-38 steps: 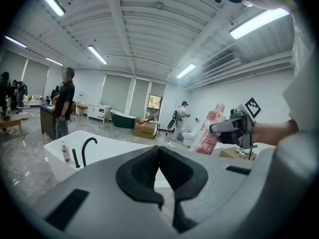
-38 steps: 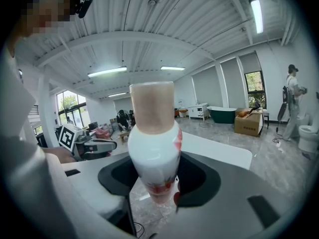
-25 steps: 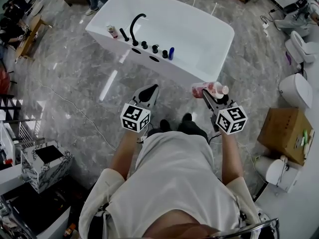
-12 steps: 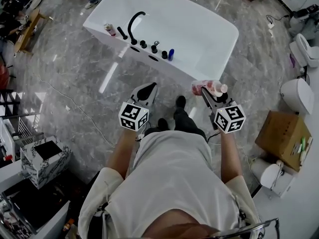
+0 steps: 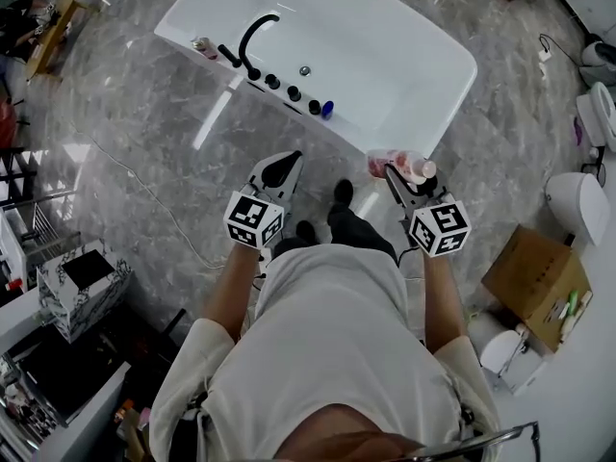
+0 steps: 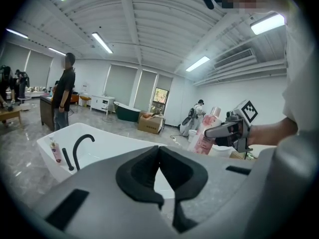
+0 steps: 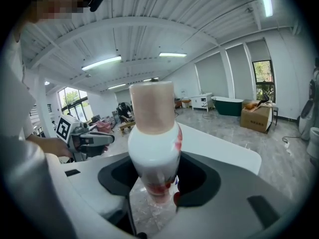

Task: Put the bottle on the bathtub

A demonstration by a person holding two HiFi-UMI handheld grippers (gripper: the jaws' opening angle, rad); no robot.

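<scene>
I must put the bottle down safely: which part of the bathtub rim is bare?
Bare: the bathtub's near rim between the blue bottle and the right end, just ahead of the held bottle. Crowded: the left stretch, with faucet, knobs and small pink bottle.

- bottle point(image 7: 153, 148), held in right gripper point(image 7: 154, 188): smooth glossy plastic; cap matt.
- right gripper body: matt grey plastic; pads point(image 7: 199, 176) matt black.
- bathtub point(image 5: 423, 46), ahead of right gripper: glossy white.
- faucet point(image 5: 252, 37): matt black.
- floor point(image 5: 144, 133): polished grey marble-look.
- box point(image 5: 534, 282), right of right gripper: plain cardboard.

The grey marble floor point(image 5: 125, 94) carries a white bathtub point(image 5: 404, 65), a cardboard box point(image 5: 534, 282) and a toilet point(image 5: 577, 195).
</scene>
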